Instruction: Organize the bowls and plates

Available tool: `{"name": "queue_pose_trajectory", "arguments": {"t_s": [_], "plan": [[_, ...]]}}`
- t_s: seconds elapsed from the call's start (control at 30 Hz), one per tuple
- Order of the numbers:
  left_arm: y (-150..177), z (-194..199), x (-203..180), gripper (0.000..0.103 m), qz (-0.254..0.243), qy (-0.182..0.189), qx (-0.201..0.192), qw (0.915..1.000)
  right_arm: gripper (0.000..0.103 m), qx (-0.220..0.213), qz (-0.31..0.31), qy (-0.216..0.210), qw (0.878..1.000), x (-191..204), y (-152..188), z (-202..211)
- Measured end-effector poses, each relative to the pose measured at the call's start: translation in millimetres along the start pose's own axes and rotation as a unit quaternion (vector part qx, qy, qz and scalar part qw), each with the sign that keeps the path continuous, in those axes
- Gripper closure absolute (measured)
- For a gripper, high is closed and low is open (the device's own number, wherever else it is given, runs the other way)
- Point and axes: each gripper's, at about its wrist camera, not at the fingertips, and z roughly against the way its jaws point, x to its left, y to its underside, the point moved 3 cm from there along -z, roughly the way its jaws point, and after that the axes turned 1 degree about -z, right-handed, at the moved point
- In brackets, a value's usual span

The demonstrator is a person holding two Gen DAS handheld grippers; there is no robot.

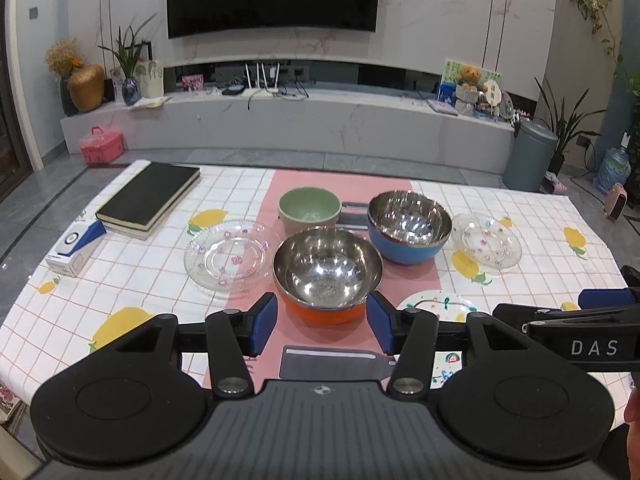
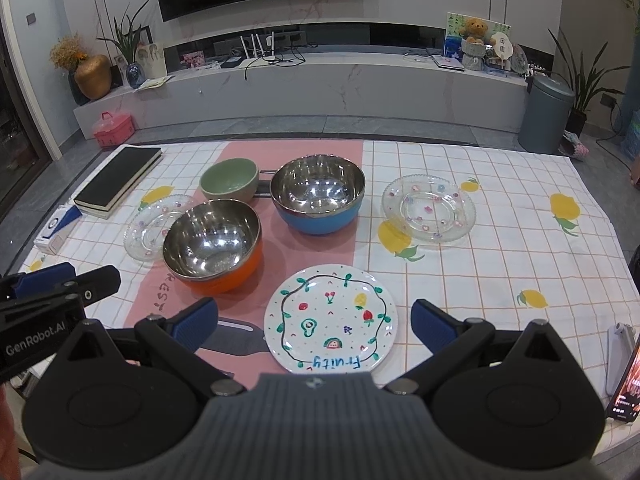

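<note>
My left gripper [image 1: 321, 326] hangs released before the orange bowl [image 1: 326, 276], hiding its near base. My right gripper [image 2: 316, 324], likewise released, frames the painted plate [image 2: 331, 324], whose near rim the gripper body cuts off. The green bowl [image 2: 229, 180] half hides a dark printed shape on the tablecloth [image 2: 480, 280].

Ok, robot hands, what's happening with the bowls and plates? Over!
Left gripper open, empty, at orange bowl. Right gripper open, empty, over Fruity plate. Nothing stacked yet. Nothing in the way.
</note>
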Motion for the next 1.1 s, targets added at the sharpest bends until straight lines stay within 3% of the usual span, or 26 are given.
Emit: {"name": "queue_pose_trajectory", "arguments": {"t_s": [0.23, 0.37, 0.63, 0.8, 0.9, 1.1], "plan": [[-4.3, -30.2, 18.6, 0.042, 0.029, 0.029, 0.019, 0.9990, 0.003, -0.007, 0.007, -0.011, 1.000, 7.5, -8.0, -29.0], [-11.7, -45.4, 34.7, 0.042, 0.072, 0.046, 0.020, 0.9962, 0.012, -0.029, 0.015, -0.023, 0.999, 16.2, -16.7, -44.5], [-29.8, -85.5, 56.3, 0.042, 0.091, 0.036, 0.033, 0.9947, 0.016, -0.022, -0.006, -0.032, 0.999, 30.8, -45.6, -88.5], [-34.0, -112.0, 66.7, 0.042, 0.103, 0.038, 0.052, 0.9926, 0.019, -0.004, -0.013, -0.025, 1.000, 41.6, -61.7, -118.7], [-29.9, -132.6, 74.0, 0.043, 0.133, 0.046, 0.073, 0.9873, 0.020, 0.011, -0.018, -0.010, 1.000, 47.5, -64.7, -135.2], [-24.3, -153.8, 80.0, 0.045, 0.181, 0.054, 0.094, 0.9774, 0.030, 0.056, -0.053, -0.022, 0.997, 52.2, -61.0, -164.2]]}}
